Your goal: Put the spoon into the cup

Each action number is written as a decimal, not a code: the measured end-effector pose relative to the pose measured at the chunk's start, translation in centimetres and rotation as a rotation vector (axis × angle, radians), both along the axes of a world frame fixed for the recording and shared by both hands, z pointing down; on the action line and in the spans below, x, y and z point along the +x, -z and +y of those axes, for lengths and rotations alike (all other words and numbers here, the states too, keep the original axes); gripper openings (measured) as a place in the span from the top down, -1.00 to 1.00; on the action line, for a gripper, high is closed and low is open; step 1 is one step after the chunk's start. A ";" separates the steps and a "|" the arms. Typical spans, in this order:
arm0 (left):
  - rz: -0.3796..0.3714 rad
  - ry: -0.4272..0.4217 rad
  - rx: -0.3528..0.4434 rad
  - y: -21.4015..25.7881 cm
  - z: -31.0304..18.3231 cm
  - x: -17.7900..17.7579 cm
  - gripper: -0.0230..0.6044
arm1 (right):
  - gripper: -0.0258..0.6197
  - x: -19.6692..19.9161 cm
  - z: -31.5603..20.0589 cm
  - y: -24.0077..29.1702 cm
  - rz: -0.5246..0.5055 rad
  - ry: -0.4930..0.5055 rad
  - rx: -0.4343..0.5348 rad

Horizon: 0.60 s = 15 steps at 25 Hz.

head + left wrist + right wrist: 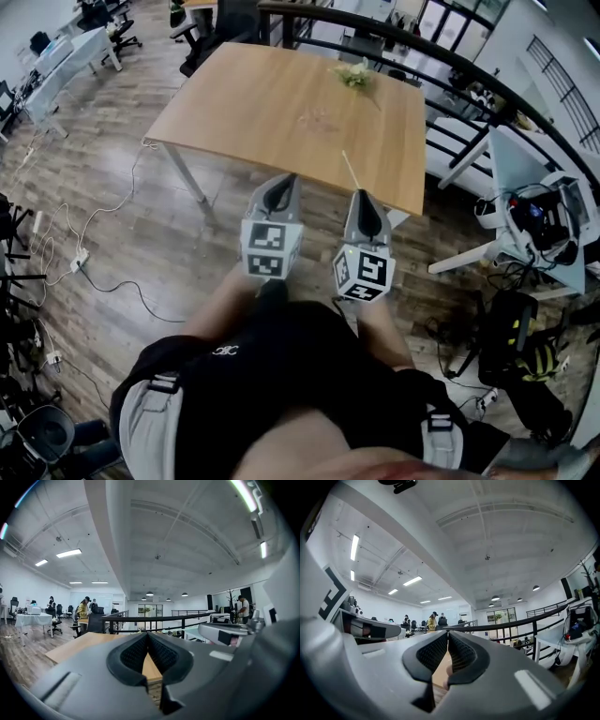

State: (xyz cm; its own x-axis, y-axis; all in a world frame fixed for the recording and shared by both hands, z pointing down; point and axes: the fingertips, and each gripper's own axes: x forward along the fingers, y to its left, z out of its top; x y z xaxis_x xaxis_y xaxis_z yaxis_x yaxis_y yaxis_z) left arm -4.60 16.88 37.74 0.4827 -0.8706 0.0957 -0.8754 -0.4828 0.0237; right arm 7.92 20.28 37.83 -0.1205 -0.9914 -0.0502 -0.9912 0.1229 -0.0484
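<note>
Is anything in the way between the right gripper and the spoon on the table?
Nothing visible stands between them. The spoon lies near the front edge of the table, just ahead of the right gripper, with only air and bare wood between. Its jaws are together and empty.

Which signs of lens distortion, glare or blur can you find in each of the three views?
Head view: fisheye bows the wooden table and black railing. Left gripper view: dark round rim, bright ceiling lights, the near left tongs soft. Right gripper view: same rim, curved railing, blurred right tongs.
</note>
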 end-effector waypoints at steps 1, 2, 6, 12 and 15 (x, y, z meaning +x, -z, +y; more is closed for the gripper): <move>0.001 0.000 0.001 0.2 -1.2 -0.1 0.89 | 0.89 -0.1 -1.2 0.1 -0.004 0.000 -0.003; 0.003 0.001 0.000 0.3 -2.4 -0.2 0.89 | 0.89 -0.1 -2.3 0.2 -0.006 0.000 -0.006; 0.006 -0.004 -0.015 0.5 -6.9 -1.2 0.89 | 0.89 -1.2 -6.8 0.6 0.002 -0.001 -0.014; 0.014 -0.017 -0.034 0.6 -13.7 -3.0 0.89 | 0.89 -3.1 -13.3 0.7 0.016 -0.009 -0.036; 0.024 -0.020 -0.038 0.4 -16.8 -3.8 0.89 | 0.89 -3.9 -16.3 0.5 0.025 -0.013 -0.040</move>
State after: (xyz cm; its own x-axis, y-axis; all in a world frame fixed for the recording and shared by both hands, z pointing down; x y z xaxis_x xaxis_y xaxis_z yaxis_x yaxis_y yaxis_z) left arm -8.38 0.08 37.37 0.5029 -0.8564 0.1172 -0.8643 -0.4989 0.0631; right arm 4.00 4.00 37.29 -0.1081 -0.9941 -0.0077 -0.9937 0.1082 -0.0280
